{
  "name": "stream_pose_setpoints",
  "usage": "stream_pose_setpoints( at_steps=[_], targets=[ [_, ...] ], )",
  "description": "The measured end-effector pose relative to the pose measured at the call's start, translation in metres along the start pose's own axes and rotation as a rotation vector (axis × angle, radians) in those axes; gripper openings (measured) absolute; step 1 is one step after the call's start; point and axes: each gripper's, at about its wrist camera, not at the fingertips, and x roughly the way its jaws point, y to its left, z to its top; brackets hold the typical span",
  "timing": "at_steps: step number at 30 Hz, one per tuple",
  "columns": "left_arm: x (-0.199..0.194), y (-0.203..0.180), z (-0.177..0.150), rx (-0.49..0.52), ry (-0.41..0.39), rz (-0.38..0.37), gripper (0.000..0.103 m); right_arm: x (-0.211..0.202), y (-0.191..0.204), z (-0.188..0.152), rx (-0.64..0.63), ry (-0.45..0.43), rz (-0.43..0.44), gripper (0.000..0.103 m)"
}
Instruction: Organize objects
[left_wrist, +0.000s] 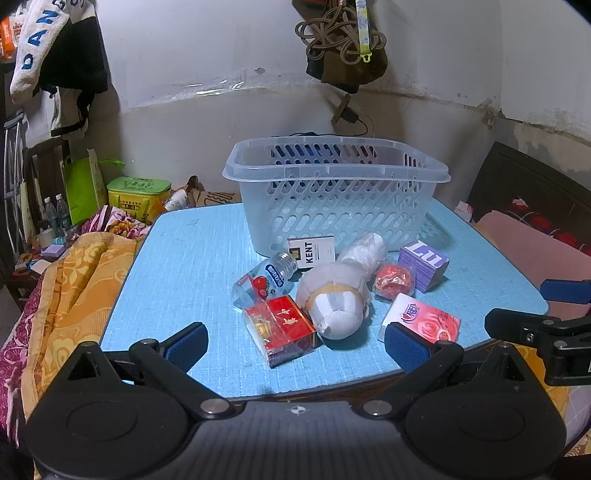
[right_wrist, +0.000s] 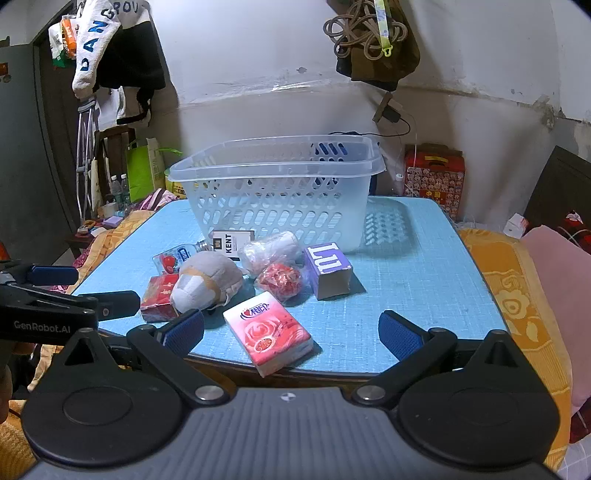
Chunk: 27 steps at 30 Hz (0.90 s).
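Nothing in the basket (left_wrist: 334, 173) yet, both my fingers spread wide and empty; next up, the pink tissue pack (right_wrist: 267, 332) with my right gripper (right_wrist: 291, 332)

We are in a lived-in bedroom at home: a floral blanket (left_wrist: 74, 280) lies beside the blue worktop (left_wrist: 184, 258), clothes (right_wrist: 110, 48) and a bag (left_wrist: 343, 48) hang on the scuffed wall, and a crutch (right_wrist: 86, 147), bottles (left_wrist: 57, 216) and gift boxes (right_wrist: 434, 177) crowd the edges.
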Motion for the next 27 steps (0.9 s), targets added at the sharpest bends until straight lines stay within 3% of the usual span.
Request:
stream_pose_setpoints(
  at_steps=[27],
  targets=[
    [0.0021,0.0003,-0.0013,0.011,-0.001,0.006,0.103,-0.0008,0.0054,-0.0038,-0.041,-0.021,0.002,0.103]
  ],
)
